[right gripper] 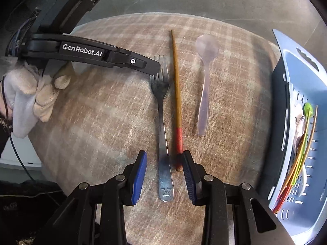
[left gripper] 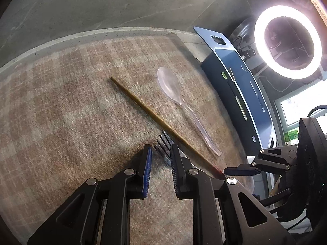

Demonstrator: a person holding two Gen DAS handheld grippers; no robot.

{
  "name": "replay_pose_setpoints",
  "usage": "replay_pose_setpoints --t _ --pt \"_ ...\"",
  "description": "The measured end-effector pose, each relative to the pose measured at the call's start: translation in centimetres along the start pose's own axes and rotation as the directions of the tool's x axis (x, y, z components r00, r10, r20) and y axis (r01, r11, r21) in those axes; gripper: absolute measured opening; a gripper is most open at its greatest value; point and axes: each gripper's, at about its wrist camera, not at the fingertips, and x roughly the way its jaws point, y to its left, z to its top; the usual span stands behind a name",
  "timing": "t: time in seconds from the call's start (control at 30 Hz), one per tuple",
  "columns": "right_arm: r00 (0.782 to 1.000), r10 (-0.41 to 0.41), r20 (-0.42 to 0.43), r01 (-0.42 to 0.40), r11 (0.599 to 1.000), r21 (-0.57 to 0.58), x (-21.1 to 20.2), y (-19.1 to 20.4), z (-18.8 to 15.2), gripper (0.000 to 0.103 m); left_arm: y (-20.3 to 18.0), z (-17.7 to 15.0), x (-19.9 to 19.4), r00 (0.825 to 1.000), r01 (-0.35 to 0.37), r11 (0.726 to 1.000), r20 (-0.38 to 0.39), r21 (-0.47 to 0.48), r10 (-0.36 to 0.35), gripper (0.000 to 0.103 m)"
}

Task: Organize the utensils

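Observation:
A metal fork (right gripper: 162,106) lies lengthwise on a plaid cloth (right gripper: 92,112), and beside it on the right lies a wooden chopstick (right gripper: 176,71) with a red end. Further right is a clear plastic spoon (right gripper: 204,85). My right gripper (right gripper: 164,153) stands open, straddling the fork's handle and the chopstick's red end without pressing on either. My left gripper (right gripper: 157,69) comes in from the left, its tips at the fork's tines. In the left wrist view the left gripper (left gripper: 160,148) has a narrow gap between its pads, and the tines (left gripper: 163,140) show just past them, ungripped.
A blue slotted basket (right gripper: 290,94) stands at the cloth's right edge, with green and orange utensils (right gripper: 302,134) inside. A gloved hand (right gripper: 40,94) holds the left gripper. A bright ring light (left gripper: 259,40) glares beyond the basket. Grey floor surrounds the cloth.

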Motion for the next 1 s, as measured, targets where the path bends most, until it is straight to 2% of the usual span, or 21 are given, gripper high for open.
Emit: replay_pose_setpoints --t 0.1,0.17,0.33,0.47,0.57,1.0 --pt "0.999 -0.024 0.036 0.023 0.999 0.023 -0.4 -0.6 0.5 0.032 -0.1 0.2 0.2 1.000 0.000 1.000 0.007 0.007 0.000 0.016" --pt "0.998 -0.005 0.058 0.003 1.000 0.026 -1.3 -0.6 0.3 0.032 -0.2 0.1 0.3 1.000 0.000 1.000 0.009 0.013 -0.001 0.016" --pt "1.000 -0.001 0.028 0.001 1.000 0.015 -0.3 0.0 0.7 0.032 -0.1 0.2 0.6 1.000 0.007 1.000 0.011 0.010 -0.007 0.016" --pt "1.000 -0.025 0.007 0.025 0.999 0.029 0.9 0.1 1.1 0.025 0.0 0.3 0.6 1.000 0.009 1.000 0.014 0.009 -0.010 0.016" --pt "1.000 -0.015 -0.001 0.015 0.999 0.035 1.4 0.2 1.4 0.022 0.2 0.3 0.5 1.000 0.016 1.000 0.017 0.009 -0.016 0.016" --pt "0.992 -0.126 -0.010 0.126 0.992 -0.013 2.4 1.2 1.5 0.008 -1.1 0.4 0.7 0.999 -0.018 0.998 0.028 0.057 0.016 0.012"
